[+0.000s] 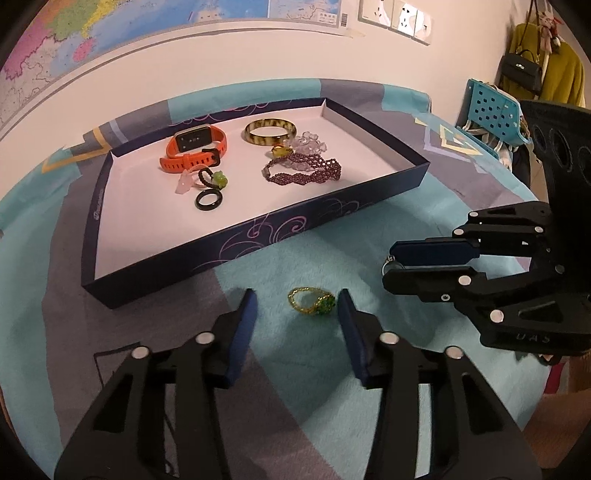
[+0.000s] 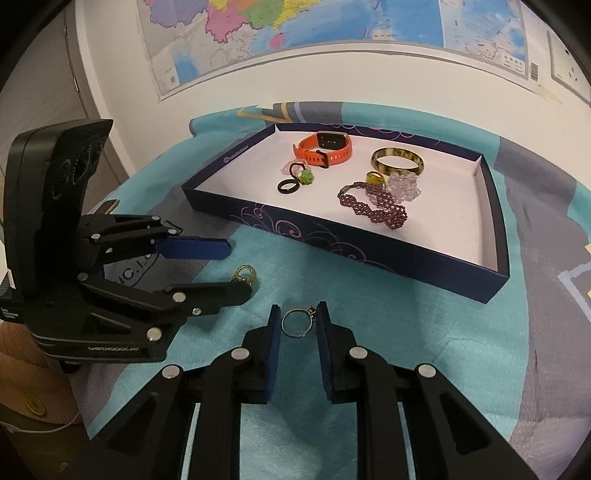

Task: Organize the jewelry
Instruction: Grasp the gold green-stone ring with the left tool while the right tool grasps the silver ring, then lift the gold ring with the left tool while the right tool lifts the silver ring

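Silver ring (image 2: 297, 323) on the blanket (image 2: 369, 295), clamped between my right gripper's (image 2: 298, 314) pads. Beaded green ring (image 1: 312, 301) lies between my left gripper's (image 1: 297, 301) parted jaws, untouched. Tray (image 1: 258, 236) just beyond.

tray (image 1: 258, 236) at 12 o'clock on the cloth (image 1: 295, 369) | watch (image 1: 195, 149) in tray, bangle (image 1: 269, 132) at its 3 o'clock | beaded ring (image 1: 312, 301) on cloth at tray's 6 o'clock

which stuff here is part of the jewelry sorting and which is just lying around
Part of the job:
- navy tray
- gold beaded ring between the left gripper fingers
- silver ring in the right gripper
- orange smartwatch, tortoiseshell bangle, maroon beaded bracelet, black ring in the tray

Just lying about:
- wall map
- blue basket
- black handbag
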A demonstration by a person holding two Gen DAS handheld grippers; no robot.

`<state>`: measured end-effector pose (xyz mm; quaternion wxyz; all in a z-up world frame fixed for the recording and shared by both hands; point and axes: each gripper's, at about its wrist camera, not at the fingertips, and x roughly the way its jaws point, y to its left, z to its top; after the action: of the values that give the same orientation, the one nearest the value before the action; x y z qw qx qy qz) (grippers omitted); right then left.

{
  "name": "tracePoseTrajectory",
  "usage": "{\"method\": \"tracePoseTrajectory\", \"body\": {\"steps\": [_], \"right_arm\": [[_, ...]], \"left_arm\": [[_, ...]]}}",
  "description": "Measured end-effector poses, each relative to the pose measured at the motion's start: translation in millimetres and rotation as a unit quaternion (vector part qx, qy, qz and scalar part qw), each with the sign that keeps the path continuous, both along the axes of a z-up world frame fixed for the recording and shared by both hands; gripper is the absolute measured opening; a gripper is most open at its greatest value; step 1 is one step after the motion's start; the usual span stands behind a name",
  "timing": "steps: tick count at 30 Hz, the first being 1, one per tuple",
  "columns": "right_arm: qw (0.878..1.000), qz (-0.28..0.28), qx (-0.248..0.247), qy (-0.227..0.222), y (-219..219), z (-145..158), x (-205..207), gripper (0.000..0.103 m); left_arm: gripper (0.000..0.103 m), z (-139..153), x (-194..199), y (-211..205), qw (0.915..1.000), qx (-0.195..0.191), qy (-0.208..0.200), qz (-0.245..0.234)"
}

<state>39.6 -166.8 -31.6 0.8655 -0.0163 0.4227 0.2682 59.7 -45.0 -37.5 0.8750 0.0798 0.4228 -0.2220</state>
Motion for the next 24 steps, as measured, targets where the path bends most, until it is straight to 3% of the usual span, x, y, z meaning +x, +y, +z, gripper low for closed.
{"method": "tracePoseTrajectory", "body": {"steps": [7, 13, 24], "right_arm": [[1.0, -0.002, 0.01, 0.0, -3, 1, 0, 0.017], [1.0, -0.004, 0.02, -0.001, -4, 3, -1, 0.017], [1.0, -0.003, 0.03, -0.003, -4, 4, -1, 0.017]], "left_arm": [[0.024, 0, 0, 0, 1.0, 0.003, -0.001, 0.006], [0.016, 2, -4, 2, 0.9999, -0.003, 0.0, 0.012], [0.016, 6, -9, 7, 0.9997, -0.009, -0.005, 0.023]]}}
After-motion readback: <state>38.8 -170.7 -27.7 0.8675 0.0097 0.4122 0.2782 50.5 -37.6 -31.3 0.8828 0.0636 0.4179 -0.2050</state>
